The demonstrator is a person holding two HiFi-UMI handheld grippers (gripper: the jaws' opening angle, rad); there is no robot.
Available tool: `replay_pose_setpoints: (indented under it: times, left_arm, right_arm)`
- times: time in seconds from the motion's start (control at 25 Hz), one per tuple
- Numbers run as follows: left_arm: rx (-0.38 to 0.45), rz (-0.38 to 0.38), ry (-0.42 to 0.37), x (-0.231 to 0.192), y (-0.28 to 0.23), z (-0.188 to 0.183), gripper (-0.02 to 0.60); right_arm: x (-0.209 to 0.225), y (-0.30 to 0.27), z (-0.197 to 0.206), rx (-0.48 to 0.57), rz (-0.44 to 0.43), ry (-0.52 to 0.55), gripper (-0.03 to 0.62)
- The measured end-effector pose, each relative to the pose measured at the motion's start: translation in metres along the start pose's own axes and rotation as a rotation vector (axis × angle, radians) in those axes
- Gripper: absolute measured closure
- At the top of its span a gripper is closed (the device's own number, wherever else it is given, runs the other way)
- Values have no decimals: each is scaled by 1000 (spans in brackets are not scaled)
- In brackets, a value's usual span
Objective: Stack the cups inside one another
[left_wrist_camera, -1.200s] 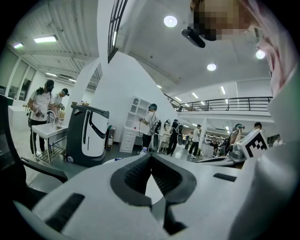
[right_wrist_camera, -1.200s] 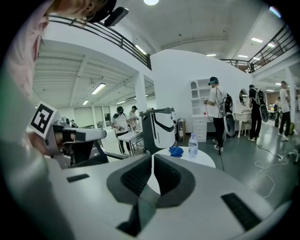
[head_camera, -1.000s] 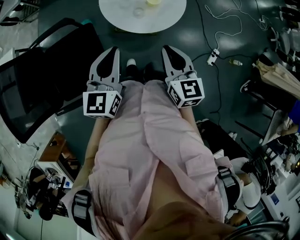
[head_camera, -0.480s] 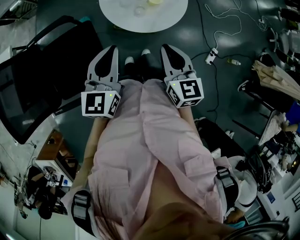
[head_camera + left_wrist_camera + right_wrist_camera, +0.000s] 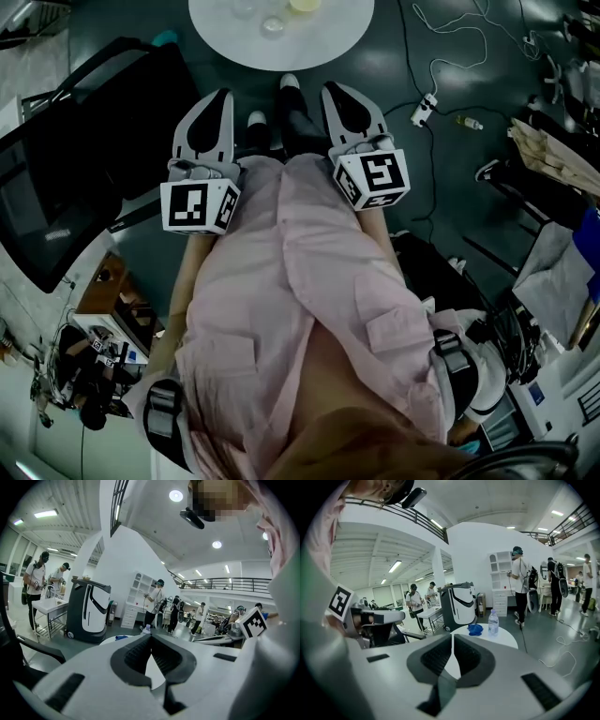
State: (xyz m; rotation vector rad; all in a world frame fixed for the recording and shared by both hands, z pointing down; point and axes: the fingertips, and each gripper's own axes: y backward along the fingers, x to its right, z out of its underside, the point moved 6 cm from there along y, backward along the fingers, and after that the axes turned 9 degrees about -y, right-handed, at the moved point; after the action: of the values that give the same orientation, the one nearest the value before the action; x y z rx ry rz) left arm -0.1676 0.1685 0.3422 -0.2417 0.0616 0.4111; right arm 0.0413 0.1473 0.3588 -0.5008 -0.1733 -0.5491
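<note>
Both hand-held grippers closed and empty, short of the table

Your left hand-held gripper (image 5: pixel 217 105) and right hand-held gripper (image 5: pixel 345 101) are side by side near the round white table (image 5: pixel 328 42), jaws pressed together with nothing between them. The clear cups (image 5: pixel 273 25) stand separately on the table's near side. Farther back on the table are a blue cloth (image 5: pixel 476 629) and a water bottle (image 5: pixel 493 622).

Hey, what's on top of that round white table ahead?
On the round white table: a clear cup, something pale yellow, a water bottle and a blue cloth. The head view cuts off its far side; the jaws cover its near part in the gripper views.
</note>
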Motion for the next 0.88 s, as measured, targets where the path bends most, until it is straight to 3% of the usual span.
replay_pose_setpoints:
  times: [0.24, 0.56, 0.88]
  left_arm:
    - [-6, -27, 15, 4, -36, -3, 566]
    - [11, -122, 49, 7, -72, -13, 566]
    - [25, -172, 36, 19, -108, -22, 566]
  right_arm:
    - [32, -21, -19, -14, -25, 18, 560]
    - [71, -48, -43, -30, -92, 37, 560]
    - [107, -67, -63, -13, -150, 58, 560]
